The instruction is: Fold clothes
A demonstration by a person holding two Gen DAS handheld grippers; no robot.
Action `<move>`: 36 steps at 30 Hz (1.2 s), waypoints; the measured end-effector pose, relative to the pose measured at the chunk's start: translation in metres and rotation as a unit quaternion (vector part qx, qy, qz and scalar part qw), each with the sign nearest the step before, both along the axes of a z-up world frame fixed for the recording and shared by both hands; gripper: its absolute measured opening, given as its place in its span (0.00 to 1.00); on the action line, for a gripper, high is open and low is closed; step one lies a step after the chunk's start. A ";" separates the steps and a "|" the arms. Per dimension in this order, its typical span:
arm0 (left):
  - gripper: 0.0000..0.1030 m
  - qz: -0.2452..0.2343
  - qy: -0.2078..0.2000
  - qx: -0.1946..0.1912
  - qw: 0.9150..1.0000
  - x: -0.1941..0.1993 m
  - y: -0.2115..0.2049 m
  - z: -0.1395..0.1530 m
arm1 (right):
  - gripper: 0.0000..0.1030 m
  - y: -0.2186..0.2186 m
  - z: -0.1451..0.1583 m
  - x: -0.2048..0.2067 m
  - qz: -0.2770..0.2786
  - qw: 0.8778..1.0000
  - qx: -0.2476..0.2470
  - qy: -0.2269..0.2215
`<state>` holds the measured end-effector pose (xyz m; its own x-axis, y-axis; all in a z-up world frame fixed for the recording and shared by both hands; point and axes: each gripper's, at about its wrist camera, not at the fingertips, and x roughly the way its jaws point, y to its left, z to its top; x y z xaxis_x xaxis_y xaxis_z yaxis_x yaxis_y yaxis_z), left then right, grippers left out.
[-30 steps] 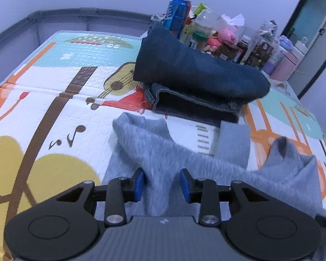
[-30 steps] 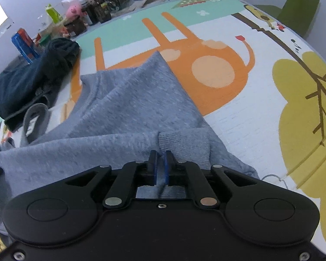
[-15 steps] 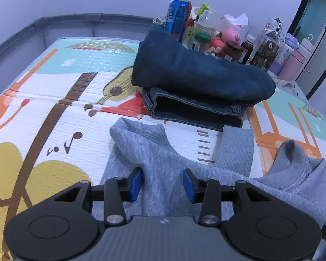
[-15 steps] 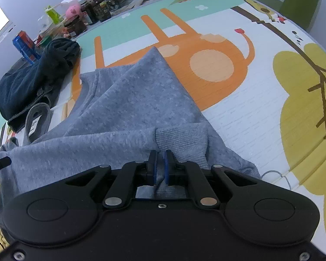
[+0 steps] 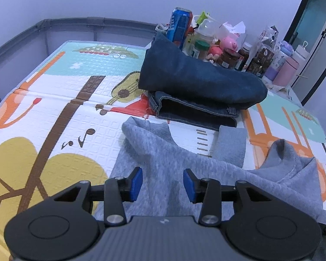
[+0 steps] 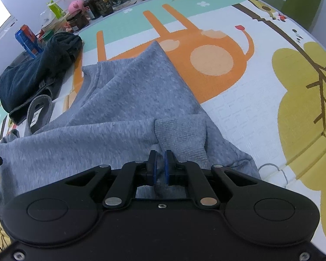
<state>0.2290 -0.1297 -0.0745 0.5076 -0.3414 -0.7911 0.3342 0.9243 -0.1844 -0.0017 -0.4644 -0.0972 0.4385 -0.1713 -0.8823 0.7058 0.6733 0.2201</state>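
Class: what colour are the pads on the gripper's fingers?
Blue pads, clearest in the left wrist view.

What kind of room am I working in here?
Probably a home room: a cartoon-printed foam play mat serves as the work surface, with folded dark blue jeans and cluttered jars and bottles behind.

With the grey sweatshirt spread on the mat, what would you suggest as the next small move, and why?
Probably lower the left tool and close it on the grey knitted sweatshirt: its jaws have just been opening and stand apart above the fabric, while the right tool is shut on the ribbed cuff.
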 end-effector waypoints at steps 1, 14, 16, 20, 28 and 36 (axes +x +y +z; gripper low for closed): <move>0.43 0.000 -0.001 0.000 1.000 -0.002 0.001 0.002 | 0.06 0.000 0.001 -0.001 0.000 1.000 0.000 -0.001; 0.43 -0.027 0.008 0.001 1.000 -0.009 -0.017 0.000 | 0.07 0.009 0.013 0.000 0.011 1.000 0.003 -0.029; 0.43 -0.031 0.011 0.006 0.999 -0.007 -0.024 -0.004 | 0.07 0.010 0.011 0.004 0.017 0.999 0.009 -0.028; 0.43 -0.038 0.019 0.011 0.999 0.001 -0.034 -0.013 | 0.07 0.010 0.002 0.009 0.019 1.000 0.014 -0.015; 0.46 -0.030 0.031 0.023 0.999 0.024 -0.045 -0.032 | 0.02 -0.002 -0.011 0.006 0.016 1.000 0.016 0.000; 0.45 -0.007 0.031 0.050 0.998 0.054 -0.047 -0.044 | 0.00 -0.008 -0.015 -0.001 0.006 1.000 0.015 0.001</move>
